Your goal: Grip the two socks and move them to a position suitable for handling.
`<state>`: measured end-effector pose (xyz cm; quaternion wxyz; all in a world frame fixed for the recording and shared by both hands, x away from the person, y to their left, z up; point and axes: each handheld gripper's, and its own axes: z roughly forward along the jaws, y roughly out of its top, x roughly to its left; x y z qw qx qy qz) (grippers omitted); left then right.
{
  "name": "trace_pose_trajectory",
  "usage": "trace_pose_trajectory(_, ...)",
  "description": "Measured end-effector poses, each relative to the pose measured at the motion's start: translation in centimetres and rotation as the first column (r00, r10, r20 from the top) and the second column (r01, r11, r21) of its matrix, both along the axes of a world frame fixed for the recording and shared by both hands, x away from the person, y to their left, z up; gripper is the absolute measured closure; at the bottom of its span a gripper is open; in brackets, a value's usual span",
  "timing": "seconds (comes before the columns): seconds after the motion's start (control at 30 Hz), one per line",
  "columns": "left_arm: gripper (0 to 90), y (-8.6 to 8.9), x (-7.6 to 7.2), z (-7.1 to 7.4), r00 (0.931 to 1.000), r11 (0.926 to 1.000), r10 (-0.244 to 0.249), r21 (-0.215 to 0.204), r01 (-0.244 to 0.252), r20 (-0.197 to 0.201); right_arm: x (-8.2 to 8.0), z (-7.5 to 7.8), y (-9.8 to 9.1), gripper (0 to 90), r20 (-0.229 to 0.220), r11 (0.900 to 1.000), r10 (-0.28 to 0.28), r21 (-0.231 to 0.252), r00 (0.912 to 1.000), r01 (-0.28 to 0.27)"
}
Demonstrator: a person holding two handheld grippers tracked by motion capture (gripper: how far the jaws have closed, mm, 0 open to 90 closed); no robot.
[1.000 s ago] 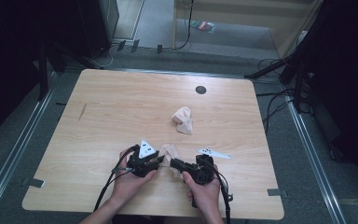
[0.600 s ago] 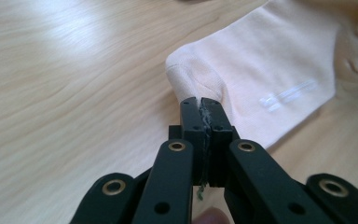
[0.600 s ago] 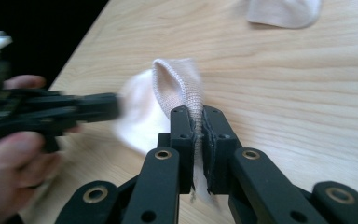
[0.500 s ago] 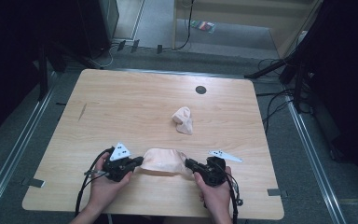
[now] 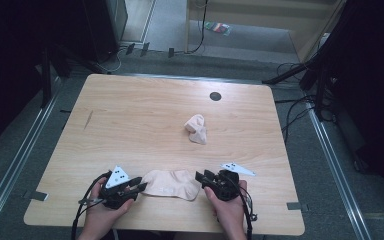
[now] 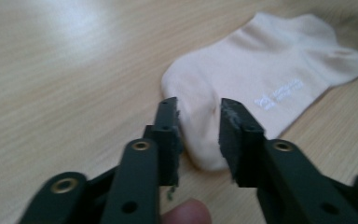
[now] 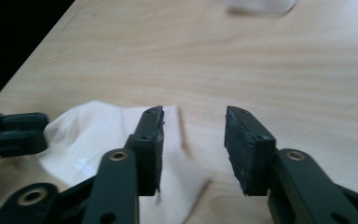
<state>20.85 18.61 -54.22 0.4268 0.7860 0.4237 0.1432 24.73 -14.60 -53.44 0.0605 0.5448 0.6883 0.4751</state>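
Both of the person's forearms come in from the near edge, each hand wrapped around a hand-held gripper and held low over the surface. The left hand-held gripper points inward toward the right one, its grey three-cornered plate on top, and its jaws have just been opening; they stand parted, pads pressing on nothing. The right hand-held gripper points back at it, well apart, and its jaws have just been opening too, now spread wider.
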Motion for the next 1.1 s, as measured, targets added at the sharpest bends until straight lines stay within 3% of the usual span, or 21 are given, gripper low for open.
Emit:
trace_pose_trajectory(0.03,64.5,0.0,0.0,0.0,1.0,1.0,0.0,0.0,0.0,0.0,0.0,0.0,0.0,57.5,0.0,1.0,0.0,0.0,1.0,0.0)
trace_pose_trajectory(0.07,62.1,0.1,-0.1,0.3,0.999,0.9997,0.009,-0.025,-0.008,0.044,-0.5,0.6,-0.4,60.1,0.029,1.0,0.0,-0.005,0.9996,0.0)
trace_pose_trajectory(0.13,60.9,0.1,-0.1,0.4,0.9976,0.9995,0.016,-0.028,-0.015,0.067,-0.8,0.9,-0.4,61.6,0.039,0.9999,0.011,-0.008,0.9992,-0.01)
trace_pose_trajectory(0.17,62.1,0.0,-0.1,0.5,0.9965,0.9998,0.018,-0.014,-0.017,0.081,-1.2,1.2,-0.3,62.5,0.061,0.9989,0.033,-0.035,0.9976,-0.031)
trace_pose_trajectory(0.2,65.9,-0.1,-0.1,0.4,0.9955,0.9998,0.019,0.005,-0.019,0.093,-1.9,1.2,0.5,64.9,0.081,0.9927,0.073,-0.102,0.994,-0.065)
trace_pose_trajectory(0.23,65.9,-0.2,0.0,0.3,0.9952,0.9997,0.015,0.016,-0.017,0.096,-1.9,1.2,0.5,64.9,0.081,0.9927,0.073,-0.102,0.994,-0.065)
trace_pose_trajectory(0.27,71.0,-0.3,0.0,0.2,0.9954,0.9995,0.005,0.03,-0.008,0.096,-2.1,0.7,1.6,66.6,0.077,0.9827,0.114,-0.155,0.9905,-0.101)
trace_pose_trajectory(0.4,74.3,-0.8,0.5,-0.4,0.9974,0.9975,-0.03,0.066,0.026,0.065,-2.2,-0.3,3.0,67.5,0.051,0.9731,0.159,-0.176,0.9859,-0.148)
trace_pose_trajectory(0.43,73.8,-0.9,0.6,-0.6,0.9984,0.997,-0.034,0.071,0.03,0.045,-2.3,-0.5,3.5,67.3,0.051,0.9669,0.176,-0.196,0.983,-0.163)
trace_pose_trajectory(0.47,72.5,-1.0,0.8,-1.0,0.9992,0.9959,-0.036,0.084,0.034,0.019,-2.3,-0.9,4.2,63.2,0.055,0.9537,0.195,-0.244,0.9793,-0.176)
trace_pose_trajectory(0.5,71.8,-1.0,0.8,-1.0,0.9992,0.9959,-0.036,0.084,0.034,0.019,-2.3,-0.9,4.2,63.2,0.055,0.9537,0.195,-0.244,0.9793,-0.176)
trace_pose_trajectory(0.57,71.2,-1.0,0.9,-1.0,0.9993,0.9964,-0.035,0.077,0.035,0.009,-2.2,-1.3,4.5,61.0,0.056,0.943,0.196,-0.284,0.9789,-0.173)
trace_pose_trajectory(0.63,70.1,-0.9,0.8,-1.0,0.9996,0.9971,-0.029,0.07,0.029,-0.002,-2.2,-1.3,4.6,59.0,0.059,0.9443,0.195,-0.281,0.9789,-0.171)
trace_pose_trajectory(0.67,69.8,-1.0,0.8,-1.0,0.9996,0.9967,-0.027,0.077,0.027,-0.001,-2.4,-1.4,4.8,62.4,0.084,0.9294,0.209,-0.327,0.9742,-0.171)
trace_pose_trajectory(0.7,69.8,-1.1,0.7,-1.0,0.9997,0.9961,-0.023,0.085,0.023,0.001,-2.4,-1.4,4.8,62.4,0.084,0.9294,0.209,-0.327,0.9742,-0.171)
trace_pose_trajectory(0.77,71.4,-1.3,0.4,-1.0,0.9998,0.9933,-0.012,0.115,0.01,0.017,-2.8,-1.5,5.1,70.5,0.115,0.9078,0.216,-0.39,0.9696,-0.156)
trace_pose_trajectory(0.8,78.0,-1.4,0.3,-0.9,0.9997,0.991,-0.008,0.134,0.005,0.024,-2.8,-1.3,5.0,80.1,0.097,0.9079,0.21,-0.389,0.9728,-0.157)
trace_pose_trajectory(0.9,82.1,-1.4,0.1,-0.8,1.0,0.9902,0.0,0.14,-0.001,0.002,-2.6,-1.2,4.5,84.8,0.075,0.9148,0.209,-0.367,0.975,-0.168)
trace_pose_trajectory(0.97,85.0,-1.3,0.0,-0.7,0.9997,0.9923,-0.002,0.124,0.005,-0.023,-2.4,-1.1,4.0,86.1,0.047,0.9212,0.211,-0.344,0.9765,-0.182)
trace_pose_trajectory(1.0,85.4,-1.3,-0.1,-0.6,0.999,0.9937,-0.002,0.112,0.007,-0.044,-2.5,-1.0,3.6,86.4,0.033,0.9194,0.216,-0.343,0.9758,-0.192)
trace_pose_trajectory(1.1,84.8,-1.3,-0.2,-0.5,0.9984,0.9952,0.0,0.098,0.006,-0.057,-2.6,-1.0,3.4,86.2,0.033,0.916,0.225,-0.348,0.9738,-0.2)
